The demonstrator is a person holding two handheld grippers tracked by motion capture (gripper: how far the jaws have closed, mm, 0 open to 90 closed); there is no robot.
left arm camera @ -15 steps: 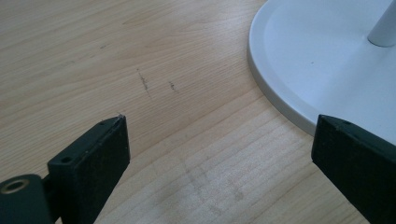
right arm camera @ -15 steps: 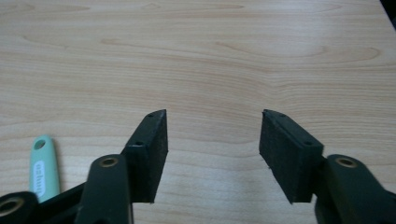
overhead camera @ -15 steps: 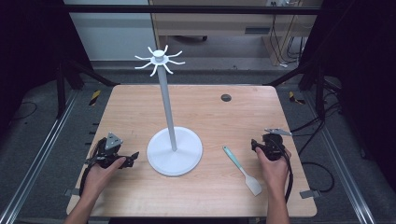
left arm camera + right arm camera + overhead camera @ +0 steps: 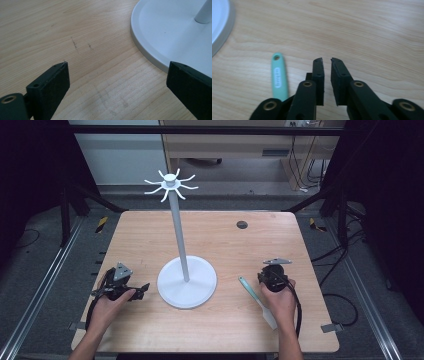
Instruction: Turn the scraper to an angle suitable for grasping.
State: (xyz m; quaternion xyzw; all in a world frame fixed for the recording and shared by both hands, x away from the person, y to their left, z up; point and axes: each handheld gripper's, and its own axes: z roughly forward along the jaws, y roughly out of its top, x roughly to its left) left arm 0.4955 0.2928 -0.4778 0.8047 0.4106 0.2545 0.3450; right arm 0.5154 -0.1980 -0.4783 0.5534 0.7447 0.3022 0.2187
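Green spatula (image 4: 279, 78) just left of right gripper (image 4: 327, 60)

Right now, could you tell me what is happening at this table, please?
A person holds a gripper in each hand at a wooden table. The right gripper, jaws nearly shut on nothing, sits just beside a green-handled spatula lying flat. The left gripper rests with jaws wide open next to the round base of a white hook stand. Nothing hangs on the stand's hooks.
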